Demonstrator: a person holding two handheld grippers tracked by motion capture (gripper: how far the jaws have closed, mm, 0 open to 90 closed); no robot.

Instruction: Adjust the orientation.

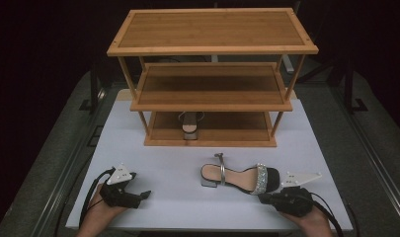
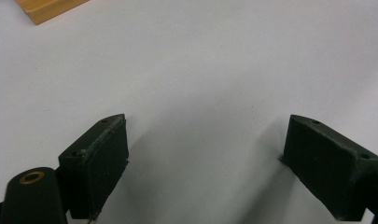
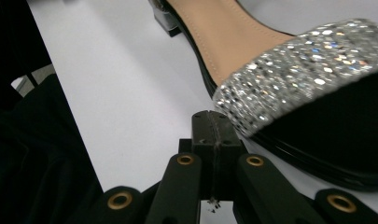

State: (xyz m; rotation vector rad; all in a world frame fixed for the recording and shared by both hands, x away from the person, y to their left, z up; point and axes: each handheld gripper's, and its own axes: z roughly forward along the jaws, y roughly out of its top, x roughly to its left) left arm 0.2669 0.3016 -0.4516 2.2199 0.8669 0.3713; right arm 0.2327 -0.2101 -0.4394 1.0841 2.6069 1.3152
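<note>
Right gripper (image 1: 263, 198): I read its jaws as fully closed, pad against pad, with nothing between them. In the right gripper view the closed tip (image 3: 216, 133) sits just at the toe of the sandal (image 3: 289, 88), under the edge of the glitter strap; I cannot tell whether it touches. It lies at the near right of the worktop (image 1: 158, 163), in my right hand (image 1: 313, 222).

Left gripper (image 1: 144, 194): jaws wide apart, holding nothing. In the left gripper view only bare white worktop (image 2: 200, 70) lies between the two pads. It rests at the near left, well apart from the sandal, in my left hand (image 1: 96, 217).

Sandal (image 1: 239, 177): black sole, tan insole, silver block heel, glitter toe strap, ankle strap standing up. It lies on the worktop in front of the rack, toe toward the right gripper, heel toward the middle.

Rack (image 1: 212, 49): bamboo, three shelves, at the far side of the worktop. Top shelf bare. Middle shelf bare. Bottom shelf holds a second sandal (image 1: 190, 126), heel facing me, near the middle.
</note>
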